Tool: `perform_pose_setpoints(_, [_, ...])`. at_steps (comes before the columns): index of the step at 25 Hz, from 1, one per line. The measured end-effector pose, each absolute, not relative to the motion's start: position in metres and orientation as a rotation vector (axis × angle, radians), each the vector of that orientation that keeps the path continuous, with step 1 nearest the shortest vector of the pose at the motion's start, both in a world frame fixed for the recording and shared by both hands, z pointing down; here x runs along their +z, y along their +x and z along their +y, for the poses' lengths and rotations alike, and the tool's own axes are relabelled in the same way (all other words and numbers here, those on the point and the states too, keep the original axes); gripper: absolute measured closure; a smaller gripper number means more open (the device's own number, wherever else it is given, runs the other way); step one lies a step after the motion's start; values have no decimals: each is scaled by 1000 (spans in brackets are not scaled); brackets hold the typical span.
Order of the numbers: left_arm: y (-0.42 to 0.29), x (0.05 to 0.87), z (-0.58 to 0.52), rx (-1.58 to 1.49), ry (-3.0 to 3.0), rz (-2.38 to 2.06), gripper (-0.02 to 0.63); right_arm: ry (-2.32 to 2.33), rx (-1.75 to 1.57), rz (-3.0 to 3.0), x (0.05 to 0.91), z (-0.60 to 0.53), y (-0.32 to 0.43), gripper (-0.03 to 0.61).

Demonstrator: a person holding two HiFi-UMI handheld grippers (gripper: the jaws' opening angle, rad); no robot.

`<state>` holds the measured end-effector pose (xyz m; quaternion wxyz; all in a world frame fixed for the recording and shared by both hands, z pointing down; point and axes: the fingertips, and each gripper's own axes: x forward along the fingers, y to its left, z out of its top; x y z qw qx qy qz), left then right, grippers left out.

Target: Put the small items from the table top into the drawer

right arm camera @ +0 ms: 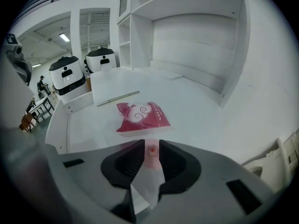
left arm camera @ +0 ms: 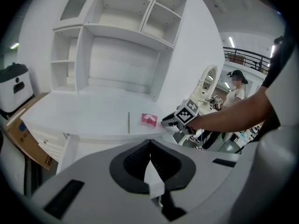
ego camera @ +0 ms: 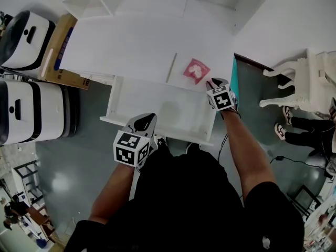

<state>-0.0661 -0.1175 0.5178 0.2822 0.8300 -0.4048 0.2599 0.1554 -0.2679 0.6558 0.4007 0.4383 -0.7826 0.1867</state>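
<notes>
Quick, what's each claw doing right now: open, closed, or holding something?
Left claw: closed, nothing in it.
Right claw: closed on a small pink item.

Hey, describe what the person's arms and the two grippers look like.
The person wears short black sleeves, with the arms bare below them. The left gripper and right gripper each have a grey body, dark jaw pads and a white cube with black square markers.

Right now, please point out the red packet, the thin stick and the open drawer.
red packet (ego camera: 196, 70), head view, its middle.
thin stick (ego camera: 171, 67), head view, halfway along it.
open drawer (ego camera: 157, 101), head view, bare floor inside.
</notes>
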Motion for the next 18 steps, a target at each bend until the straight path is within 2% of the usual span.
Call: perform_pose_setpoints(18, [-81,515,-118,708,2237,-1070,604,1173,498,-1927,660,-268,161,517])
